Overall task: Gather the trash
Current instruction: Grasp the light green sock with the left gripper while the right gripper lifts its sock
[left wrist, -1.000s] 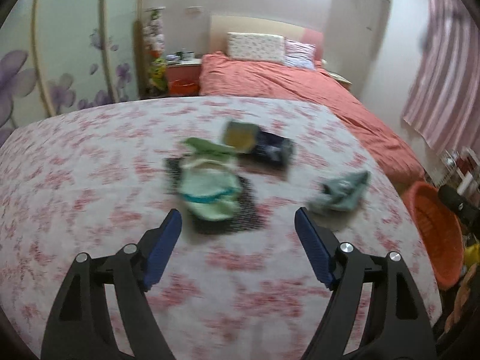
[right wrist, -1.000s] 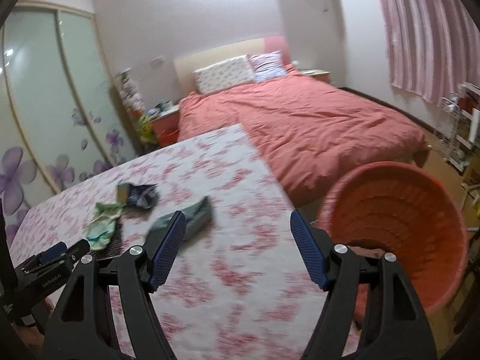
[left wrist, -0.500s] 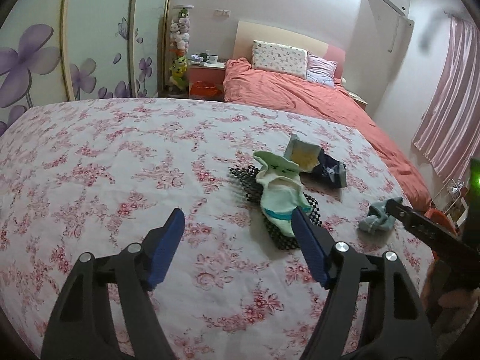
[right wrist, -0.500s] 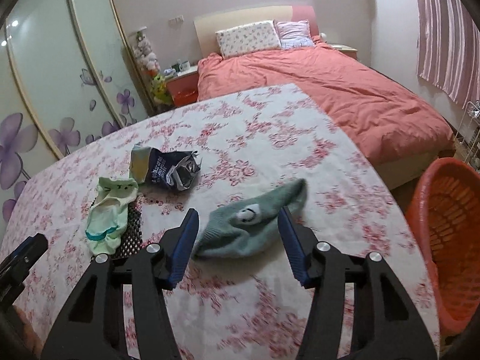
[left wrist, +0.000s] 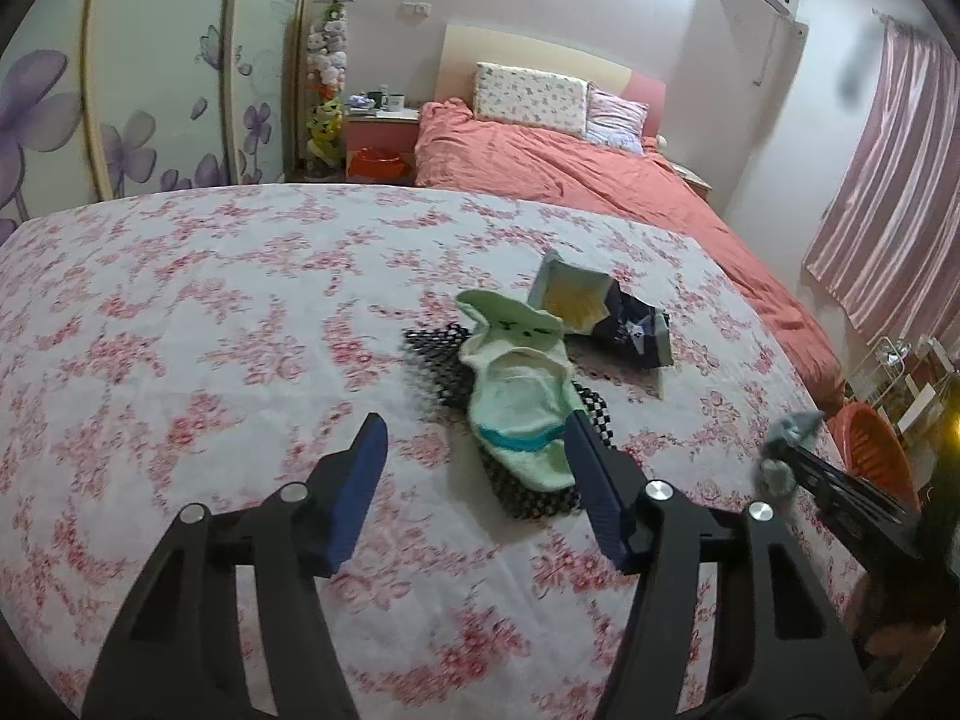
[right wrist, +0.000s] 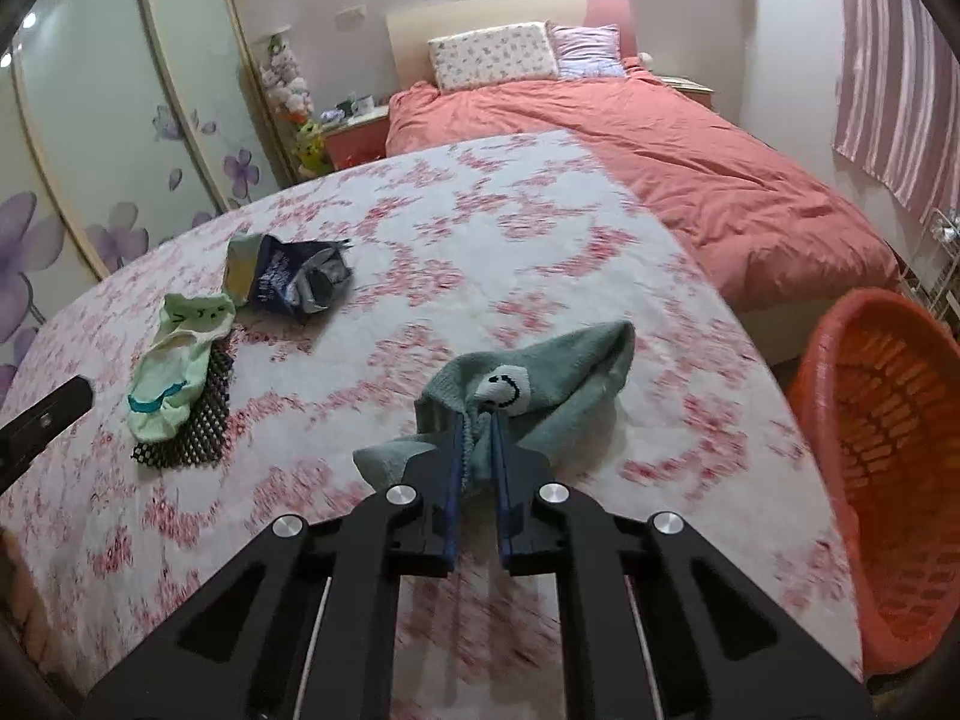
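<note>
A table (right wrist: 420, 252) covered in a pink-flowered cloth fills both views, with a bed (right wrist: 690, 168) in a coral cover beyond it.

The right gripper (right wrist: 478, 426) is clenched on a teal sock (right wrist: 558, 384) with a smiley face. The cuff end is pinched between the blue pads, so that part of the sock is hidden; the rest trails forward over the cloth near the table's right edge. In the left wrist view the same sock (left wrist: 792, 429) shows only as a small blurred grey-green scrap at the tip of the right gripper (left wrist: 780, 462), low on the right.

The left gripper (left wrist: 474, 450) hangs released, jaws wide apart and holding nothing. Its right pad (left wrist: 594, 480) overlaps the near edge of a pale green sock (left wrist: 522, 402), which lies on a black mesh mat (left wrist: 534, 498) and covers most of it. Just behind the green sock sits a crumpled dark blue wrapper (left wrist: 630, 330), its print too small to read.

An orange basket (right wrist: 888, 480) stands on the floor just off the table's right edge, cut off by the frame; its inside is only partly seen. The cloth left of the green sock is open. Cloth near the right gripper is motion-blurred.
</note>
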### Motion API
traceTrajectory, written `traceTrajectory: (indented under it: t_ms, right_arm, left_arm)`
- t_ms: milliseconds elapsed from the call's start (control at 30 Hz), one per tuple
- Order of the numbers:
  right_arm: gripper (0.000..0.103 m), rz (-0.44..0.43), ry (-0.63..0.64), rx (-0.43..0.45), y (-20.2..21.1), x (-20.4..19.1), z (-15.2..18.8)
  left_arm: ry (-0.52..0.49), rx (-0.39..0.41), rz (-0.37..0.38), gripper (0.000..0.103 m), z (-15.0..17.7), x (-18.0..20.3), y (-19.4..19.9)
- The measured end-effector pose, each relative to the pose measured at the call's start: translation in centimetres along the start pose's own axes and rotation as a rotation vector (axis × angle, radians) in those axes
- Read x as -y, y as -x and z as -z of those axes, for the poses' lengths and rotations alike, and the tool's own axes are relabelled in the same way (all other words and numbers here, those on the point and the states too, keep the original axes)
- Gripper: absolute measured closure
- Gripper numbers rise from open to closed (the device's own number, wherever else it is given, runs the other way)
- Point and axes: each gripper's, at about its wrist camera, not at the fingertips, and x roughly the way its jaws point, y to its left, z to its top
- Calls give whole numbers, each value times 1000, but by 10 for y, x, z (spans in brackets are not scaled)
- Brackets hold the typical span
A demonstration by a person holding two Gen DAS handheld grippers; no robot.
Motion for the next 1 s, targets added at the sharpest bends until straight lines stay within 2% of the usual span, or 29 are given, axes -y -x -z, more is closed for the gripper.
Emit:
traceTrajectory:
  t_ms: [233, 433, 667, 767, 833, 900, 1000]
  right_arm:
    - [94, 2, -35, 22, 10, 21, 3]
    - [94, -15, -58, 10, 7, 29, 4]
    - [94, -37, -69, 5, 6, 32, 5]
    - [94, -49, -76, -1, 5, 33, 5]
    - [94, -55, -82, -5, 5, 34, 5]
    - [94, -56, -87, -6, 4, 35, 5]
    - [94, -49, -80, -2, 6, 35, 6]
  left_arm:
    - [-11, -17, 1, 48, -7, 11, -17]
    - [-49, -37, -23, 60, -15, 22, -36]
    - [-62, -79, -51, 62, -20, 21, -58]
    - [-80, -97, -71, 74, -15, 22, -65]
    - [-100, -90, -80, 92, -13, 23, -65]
    - [-109, -81, -77, 99, -12, 24, -63]
    - [-105, -60, -50, 99, -15, 23, -55]
